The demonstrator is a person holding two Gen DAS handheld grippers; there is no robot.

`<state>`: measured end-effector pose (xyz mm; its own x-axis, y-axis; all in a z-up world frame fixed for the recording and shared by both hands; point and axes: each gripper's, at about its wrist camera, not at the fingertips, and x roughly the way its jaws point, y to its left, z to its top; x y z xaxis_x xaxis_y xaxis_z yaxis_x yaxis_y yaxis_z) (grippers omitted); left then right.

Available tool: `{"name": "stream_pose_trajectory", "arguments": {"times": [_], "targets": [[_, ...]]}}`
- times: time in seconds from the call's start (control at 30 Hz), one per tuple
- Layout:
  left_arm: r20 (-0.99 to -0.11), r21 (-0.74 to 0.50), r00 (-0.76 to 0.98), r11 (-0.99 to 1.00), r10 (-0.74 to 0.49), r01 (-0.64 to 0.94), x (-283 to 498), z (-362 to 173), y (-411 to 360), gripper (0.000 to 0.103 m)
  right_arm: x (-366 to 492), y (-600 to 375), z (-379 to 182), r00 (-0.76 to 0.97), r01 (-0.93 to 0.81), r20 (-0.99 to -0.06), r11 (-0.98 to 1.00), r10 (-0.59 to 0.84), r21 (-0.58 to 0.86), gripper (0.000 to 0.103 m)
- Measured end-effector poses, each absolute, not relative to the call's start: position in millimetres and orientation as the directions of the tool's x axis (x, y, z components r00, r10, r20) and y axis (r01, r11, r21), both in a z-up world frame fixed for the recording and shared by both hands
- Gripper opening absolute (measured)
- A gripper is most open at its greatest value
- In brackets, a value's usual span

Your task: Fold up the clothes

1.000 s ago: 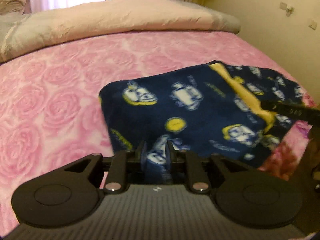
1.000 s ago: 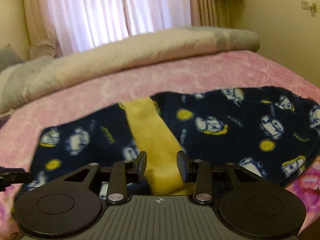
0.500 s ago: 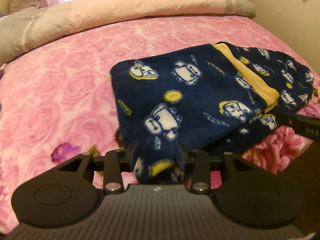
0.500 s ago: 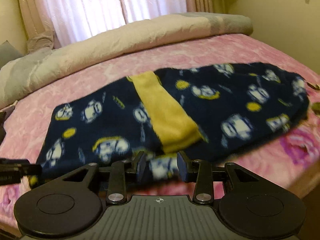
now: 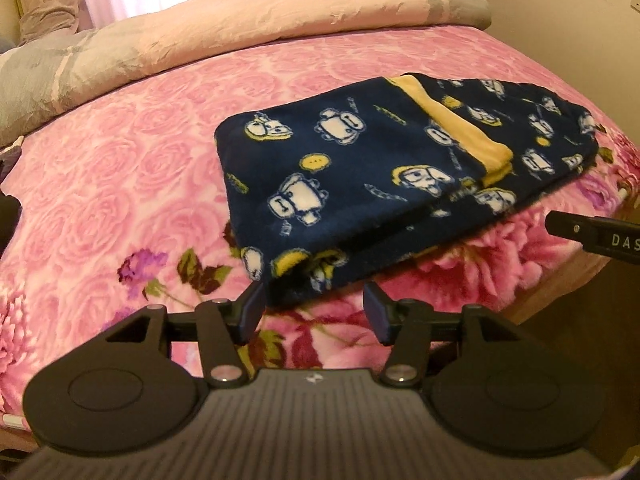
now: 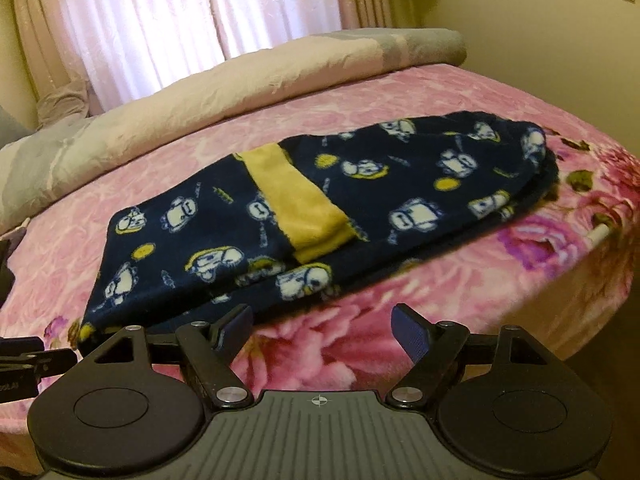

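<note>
A navy fleece garment (image 5: 360, 176) with white cartoon figures and a yellow band (image 5: 464, 136) lies folded on the pink bed; it also shows in the right wrist view (image 6: 320, 200). My left gripper (image 5: 314, 312) is open and empty, just in front of the garment's near left corner. My right gripper (image 6: 322, 326) is open and empty, just in front of the garment's near edge. The right gripper's tip (image 5: 592, 236) shows at the right of the left wrist view.
The pink floral bedspread (image 5: 120, 184) covers the bed. A rolled beige and grey duvet (image 5: 200, 36) lies along the far side. Curtains (image 6: 200, 20) hang behind. The bed's edge (image 6: 592, 264) drops off at the right, near a yellow wall.
Both grippers have let go of the garment, opened and drawn back toward the bed's near edge. The garment now lies flat and folded.
</note>
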<state>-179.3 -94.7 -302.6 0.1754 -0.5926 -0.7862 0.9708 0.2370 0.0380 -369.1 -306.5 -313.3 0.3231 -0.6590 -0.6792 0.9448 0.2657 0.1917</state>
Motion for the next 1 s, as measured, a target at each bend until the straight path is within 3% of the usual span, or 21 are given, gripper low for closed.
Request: {"name": "stream_pose_trajectory", "arguments": {"times": [0.37, 0.7, 1.0], "targets": [[-0.791, 0.037, 0.159, 0.214, -0.59, 0.976, -186, -305, -95, 0.05, -388, -305, -317, 0.308, 0.951, -0.682, 0.214, -0.664, 0.222, 0.079], [-0.793, -0.058, 0.121, 0.27, -0.597, 0.961, -152, -311, -112, 0.051, -462, -347, -332, 0.266, 0.944, -0.685, 0.041, -0.679, 0.327, 0.079], [-0.751, -0.219, 0.025, 0.285, -0.66, 0.933, -124, -313, -149, 0.051, -567, -414, -352, 0.376, 0.752, -0.558, -0.108, -0.74, 0.65, 0.079]]}}
